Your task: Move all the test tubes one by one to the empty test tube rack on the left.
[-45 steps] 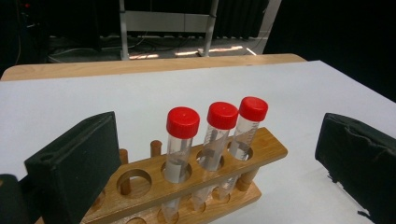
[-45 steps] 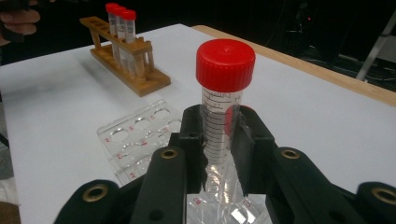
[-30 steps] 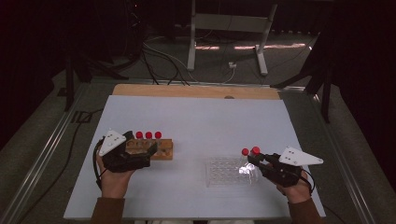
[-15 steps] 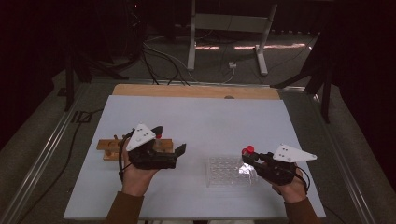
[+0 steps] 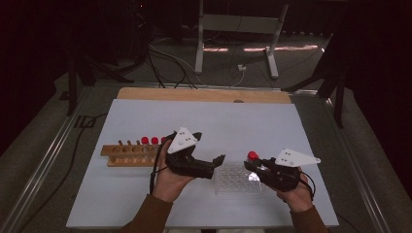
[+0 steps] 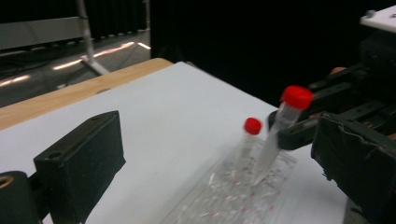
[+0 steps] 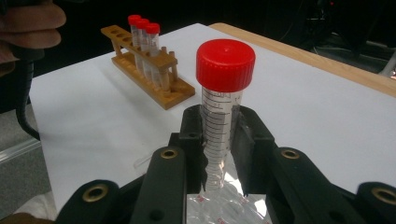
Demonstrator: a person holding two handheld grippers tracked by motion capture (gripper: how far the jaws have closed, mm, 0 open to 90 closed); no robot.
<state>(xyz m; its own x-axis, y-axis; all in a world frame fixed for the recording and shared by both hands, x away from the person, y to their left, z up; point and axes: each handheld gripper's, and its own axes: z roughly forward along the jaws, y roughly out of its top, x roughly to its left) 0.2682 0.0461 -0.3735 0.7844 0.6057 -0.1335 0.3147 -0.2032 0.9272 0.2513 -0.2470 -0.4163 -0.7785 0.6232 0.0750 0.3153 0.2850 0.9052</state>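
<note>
Over the clear plastic rack (image 5: 237, 177) near your edge of the white table (image 5: 252, 124), your right gripper (image 7: 219, 140) is clamped on a red-capped tube (image 7: 222, 107), both pads pressed against its graduated wall just below the cap. You hold the tube upright to slightly tilted, with its pointed tip down at the rack's wells. A second red-capped tube (image 6: 247, 137) already stands in that rack, just beside the one you hold. Your left gripper (image 5: 216, 162) hovers at the rack's left end with its jaws spread wide and nothing between them, pointing toward the right gripper. Behind your left hand (image 5: 167, 177) lies the wooden rack (image 5: 128, 155), well apart from the clear one, with three more red-capped tubes (image 7: 144, 39) standing at one end of it.
</note>
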